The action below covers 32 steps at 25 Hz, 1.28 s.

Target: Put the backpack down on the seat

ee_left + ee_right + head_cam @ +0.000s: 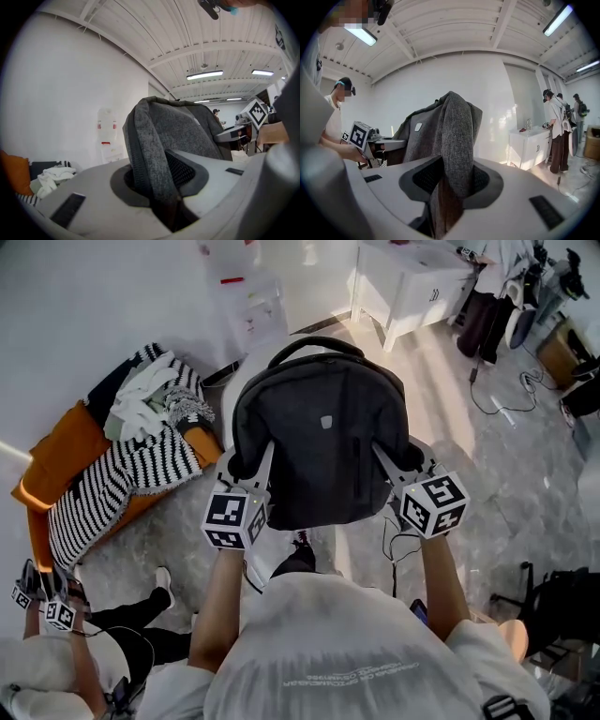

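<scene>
A dark grey backpack (323,442) hangs in the air in front of me, its top handle pointing away. My left gripper (246,482) is shut on the bag's lower left edge, and in the left gripper view the grey fabric (178,126) is pinched between the pads of that gripper (159,187). My right gripper (401,465) is shut on the lower right edge; in the right gripper view a fold of the backpack (452,122) stands clamped in that gripper (450,187). A white seat (244,369) shows under and behind the bag, mostly hidden by it.
An orange couch (56,460) with a striped blanket (112,484) and clothes stands at the left. A white cabinet (408,282) is at the back, with cables (506,399) on the floor at the right. Another person's grippers (52,606) are at the lower left.
</scene>
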{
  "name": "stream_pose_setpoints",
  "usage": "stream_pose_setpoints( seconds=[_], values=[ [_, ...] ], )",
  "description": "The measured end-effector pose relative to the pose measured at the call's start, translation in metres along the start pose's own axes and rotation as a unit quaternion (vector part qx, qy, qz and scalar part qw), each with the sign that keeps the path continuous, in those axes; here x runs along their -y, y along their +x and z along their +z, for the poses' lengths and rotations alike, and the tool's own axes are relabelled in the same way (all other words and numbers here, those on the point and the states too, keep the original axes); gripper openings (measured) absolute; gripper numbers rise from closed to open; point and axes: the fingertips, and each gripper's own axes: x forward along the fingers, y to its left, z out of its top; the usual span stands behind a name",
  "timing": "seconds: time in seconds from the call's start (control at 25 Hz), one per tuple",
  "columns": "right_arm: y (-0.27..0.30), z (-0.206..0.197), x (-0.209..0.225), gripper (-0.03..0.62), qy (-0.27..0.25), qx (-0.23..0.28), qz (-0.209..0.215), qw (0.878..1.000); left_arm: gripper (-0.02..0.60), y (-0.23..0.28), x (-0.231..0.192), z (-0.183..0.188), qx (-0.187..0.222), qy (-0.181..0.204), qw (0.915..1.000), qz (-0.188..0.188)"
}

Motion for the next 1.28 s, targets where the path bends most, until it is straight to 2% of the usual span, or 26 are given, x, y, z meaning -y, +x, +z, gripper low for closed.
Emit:
stream_pose_setpoints(
  seconds=[0.2,0.6,1.28],
  values=[
    [0.039,0.015,0.005,0.127,0.0,0.002,-0.009,1.0,0.124,0.027,-0.036,0.006,0.004,-0.004,1.0,-0.004],
    [0.095,0.024,0.024,0.127,0.006,-0.005,-0.013,1.0,0.124,0.074,-0.078,0.004,0.0,-0.01,0.9998,-0.015],
    [0.171,0.022,0.033,0.127,0.023,-0.023,-0.023,0.999,0.124,0.127,-0.141,-0.015,-0.018,-0.024,0.9989,-0.036]
  ],
)
